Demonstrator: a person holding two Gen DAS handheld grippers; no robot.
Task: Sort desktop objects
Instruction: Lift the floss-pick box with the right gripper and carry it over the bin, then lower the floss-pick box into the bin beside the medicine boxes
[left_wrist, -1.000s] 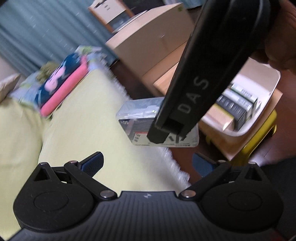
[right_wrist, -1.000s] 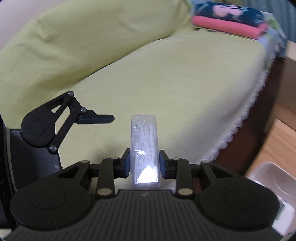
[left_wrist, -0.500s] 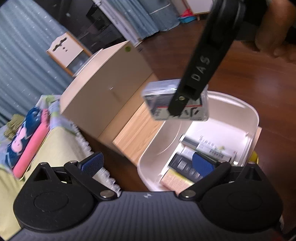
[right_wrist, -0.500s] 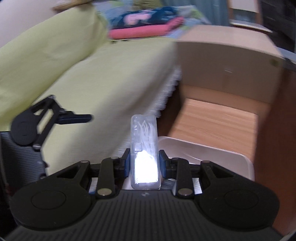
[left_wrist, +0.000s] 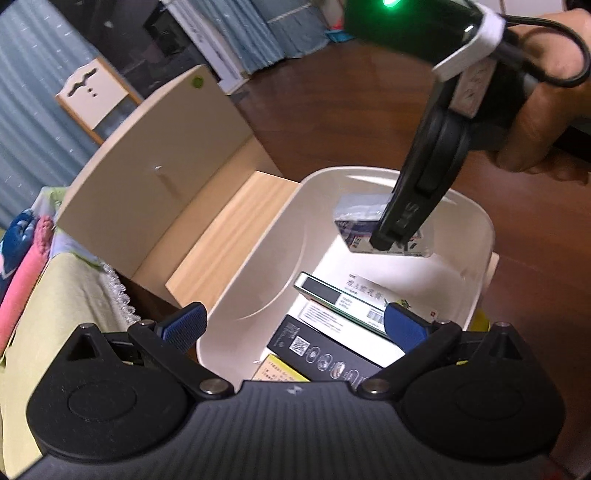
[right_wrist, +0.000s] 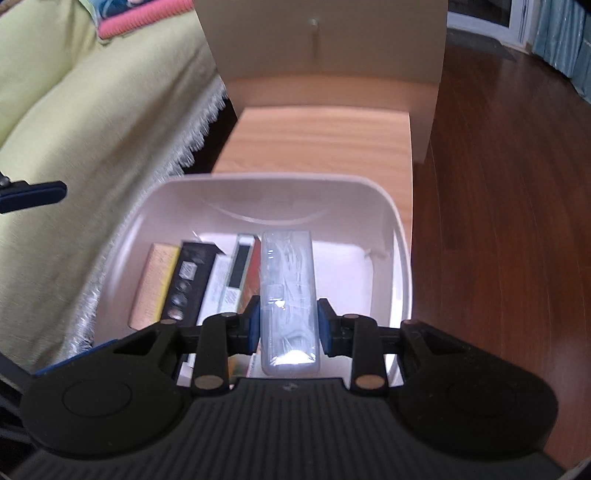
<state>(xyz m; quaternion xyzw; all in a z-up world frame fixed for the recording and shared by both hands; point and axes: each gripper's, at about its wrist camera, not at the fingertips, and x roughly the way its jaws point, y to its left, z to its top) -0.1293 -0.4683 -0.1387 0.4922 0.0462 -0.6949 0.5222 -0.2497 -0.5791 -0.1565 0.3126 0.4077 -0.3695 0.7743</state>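
Observation:
My right gripper (right_wrist: 288, 321) is shut on a clear plastic box (right_wrist: 288, 280) with white pieces inside. It holds the box over the open white bin (right_wrist: 269, 179). In the left wrist view the right gripper (left_wrist: 386, 240) comes down from the upper right, held by a hand, with the clear box (left_wrist: 354, 216) just inside the bin's (left_wrist: 480, 225) mouth. Several flat boxes lie in the bin, among them a black one (left_wrist: 321, 350) and a green and white one (left_wrist: 343, 291). My left gripper (left_wrist: 295, 325) stands open and empty over the bin's near edge.
The bin sits on a light wooden stool (right_wrist: 317, 140) beside a beige cabinet (right_wrist: 321, 37). A sofa with a yellow-green cover (right_wrist: 74, 122) lies to the left, with folded pink and blue cloth (left_wrist: 22, 258) on it. A dark wooden floor (right_wrist: 498, 184) lies to the right.
Both grippers swung from over the sofa to over the white bin and sank. The right gripper carried the clear box along and lowered it towards the bin.

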